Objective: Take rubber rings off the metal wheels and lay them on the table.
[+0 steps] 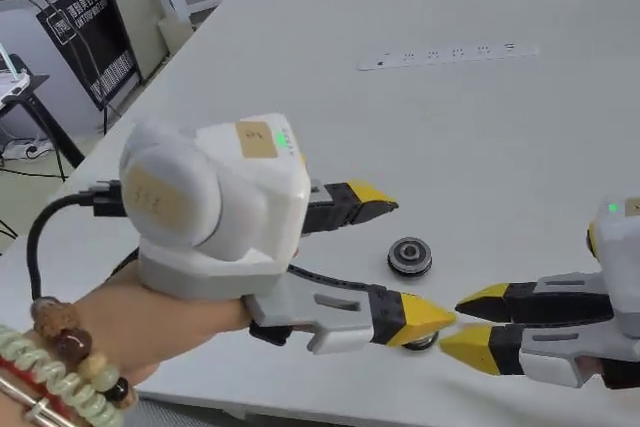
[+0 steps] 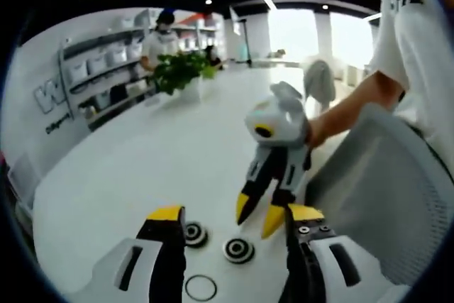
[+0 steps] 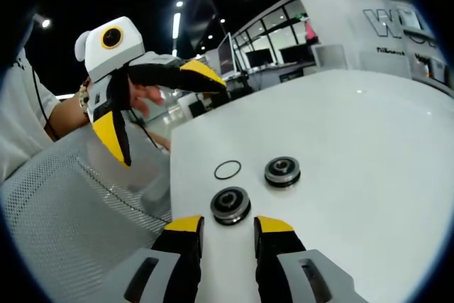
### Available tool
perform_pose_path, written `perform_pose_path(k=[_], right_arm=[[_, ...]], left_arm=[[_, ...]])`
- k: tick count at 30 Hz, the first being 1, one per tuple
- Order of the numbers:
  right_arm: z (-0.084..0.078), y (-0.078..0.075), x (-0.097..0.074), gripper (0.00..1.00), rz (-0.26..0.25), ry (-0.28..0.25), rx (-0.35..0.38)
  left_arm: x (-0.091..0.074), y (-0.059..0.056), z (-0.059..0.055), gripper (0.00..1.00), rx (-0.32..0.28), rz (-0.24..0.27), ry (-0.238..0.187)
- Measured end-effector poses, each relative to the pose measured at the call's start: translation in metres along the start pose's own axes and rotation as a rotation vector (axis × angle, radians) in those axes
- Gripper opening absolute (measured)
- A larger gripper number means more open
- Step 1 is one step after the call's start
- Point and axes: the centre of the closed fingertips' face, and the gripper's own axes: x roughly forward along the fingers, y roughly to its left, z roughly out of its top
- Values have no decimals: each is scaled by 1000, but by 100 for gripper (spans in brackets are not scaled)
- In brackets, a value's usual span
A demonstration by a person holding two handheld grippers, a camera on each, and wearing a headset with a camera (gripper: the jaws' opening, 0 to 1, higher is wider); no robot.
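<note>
Two metal wheels lie on the white table [image 1: 480, 147]. One wheel [image 1: 410, 255] lies in plain sight, the other [image 1: 421, 341] is half hidden under my left gripper's lower jaw. My left gripper [image 1: 412, 260] hovers above them, wide open and holding nothing. From the right, my right gripper [image 1: 458, 322] points at the nearer wheel [image 3: 230, 204] with a narrow gap between its jaws, open and holding nothing. A loose black rubber ring [image 3: 227, 169] lies flat beside the other wheel [image 3: 282, 170]. The left gripper view has the ring [image 2: 201, 288] just ahead of the two wheels [image 2: 193, 234] [image 2: 239, 249].
A white power strip [image 1: 450, 52] lies far back on the table. The table's near edge runs just below the grippers. A grey mesh chair [image 2: 383, 175] stands beside the table. Shelves, a plant [image 2: 181, 69] and a person stand far off.
</note>
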Motion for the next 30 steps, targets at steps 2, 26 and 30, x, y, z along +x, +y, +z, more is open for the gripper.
perform_pose_path(k=[2,26,30], right_arm=[[-1,-1,2,26,5,-1,2],[-8,-5,20,19,11,10,-97],[-9,-4,21,19,1,14,-137]], left_arm=[[7,2,-8,54,-9,-4,21],[39,-6,-64,27,-90,-44,126],[41,-6,-74,21,-77,-44,154]])
